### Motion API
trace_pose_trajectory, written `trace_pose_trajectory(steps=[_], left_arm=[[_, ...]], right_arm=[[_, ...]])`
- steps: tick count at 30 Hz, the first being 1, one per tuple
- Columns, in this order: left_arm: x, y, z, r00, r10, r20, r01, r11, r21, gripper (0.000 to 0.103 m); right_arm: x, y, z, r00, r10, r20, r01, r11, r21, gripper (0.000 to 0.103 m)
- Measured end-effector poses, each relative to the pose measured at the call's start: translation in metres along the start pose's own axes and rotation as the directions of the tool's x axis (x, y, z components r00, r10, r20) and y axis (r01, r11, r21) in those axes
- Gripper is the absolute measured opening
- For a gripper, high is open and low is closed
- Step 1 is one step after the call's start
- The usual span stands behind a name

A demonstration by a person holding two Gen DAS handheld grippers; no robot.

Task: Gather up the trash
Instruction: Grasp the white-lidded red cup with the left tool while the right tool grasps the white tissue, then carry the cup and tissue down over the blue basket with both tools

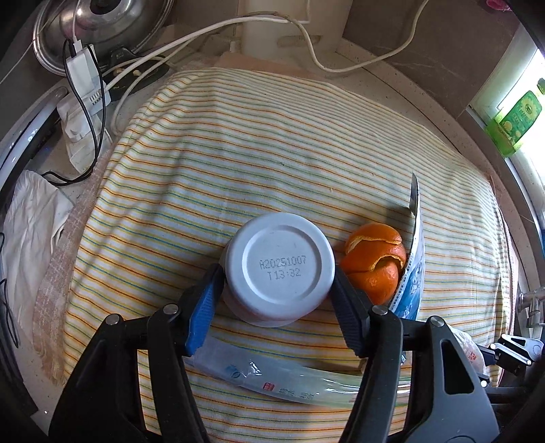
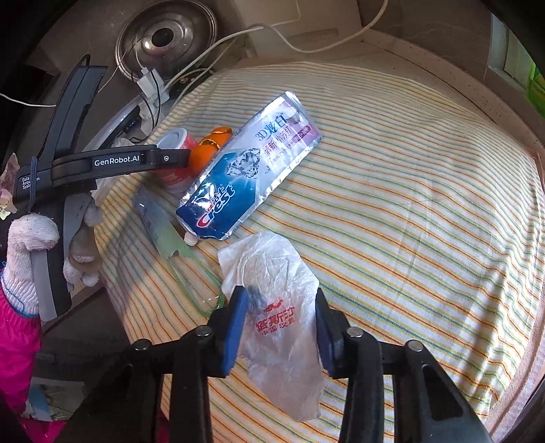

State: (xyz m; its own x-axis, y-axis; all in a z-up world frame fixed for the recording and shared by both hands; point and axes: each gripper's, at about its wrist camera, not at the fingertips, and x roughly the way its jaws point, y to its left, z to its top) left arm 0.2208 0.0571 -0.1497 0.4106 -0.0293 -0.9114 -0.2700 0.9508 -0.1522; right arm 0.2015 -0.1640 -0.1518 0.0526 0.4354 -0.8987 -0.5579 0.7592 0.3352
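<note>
A white plastic cup stands upside down on the striped cloth. My left gripper is shut on it, one pad pressed on each side. Beside the cup lie an orange peel and a flattened blue toothpaste tube. A clear greenish wrapper lies under the left gripper. In the right wrist view, a crumpled clear plastic bag with red print fills the gap of my right gripper, which is shut on it. The toothpaste tube, peel, cup and wrapper lie further left.
A steel pot lid, a white charger and trailing cables sit beyond the cloth's far-left corner. White fabric lies off the left edge. A green package stands at the window, right. A gloved hand holds the left gripper's handle.
</note>
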Motion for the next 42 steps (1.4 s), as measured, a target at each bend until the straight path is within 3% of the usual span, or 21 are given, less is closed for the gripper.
trace_pose_trajectory(steps=[3, 9, 23, 42], left_arm=[[-0.005, 0.001, -0.001, 1.000, -0.004, 0.010, 0.004, 1.000, -0.005, 0.064], [-0.018, 0.009, 0.000, 0.999, -0.005, 0.041, 0.006, 1.000, -0.016, 0.064], [-0.065, 0.039, -0.019, 0.994, -0.021, 0.103, 0.024, 0.999, -0.032, 0.064], [-0.118, 0.081, -0.086, 0.991, -0.052, 0.126, 0.058, 0.997, -0.045, 0.064]], right_arm=[[-0.004, 0.002, -0.004, 1.000, 0.010, 0.019, -0.010, 1.000, 0.015, 0.015], [-0.018, -0.003, -0.007, 0.996, 0.009, 0.085, -0.015, 0.998, 0.064, 0.006], [-0.056, -0.007, -0.022, 0.978, -0.024, 0.208, -0.011, 0.987, 0.161, 0.006], [-0.086, 0.046, -0.055, 0.955, -0.049, 0.293, -0.007, 0.982, 0.187, 0.006]])
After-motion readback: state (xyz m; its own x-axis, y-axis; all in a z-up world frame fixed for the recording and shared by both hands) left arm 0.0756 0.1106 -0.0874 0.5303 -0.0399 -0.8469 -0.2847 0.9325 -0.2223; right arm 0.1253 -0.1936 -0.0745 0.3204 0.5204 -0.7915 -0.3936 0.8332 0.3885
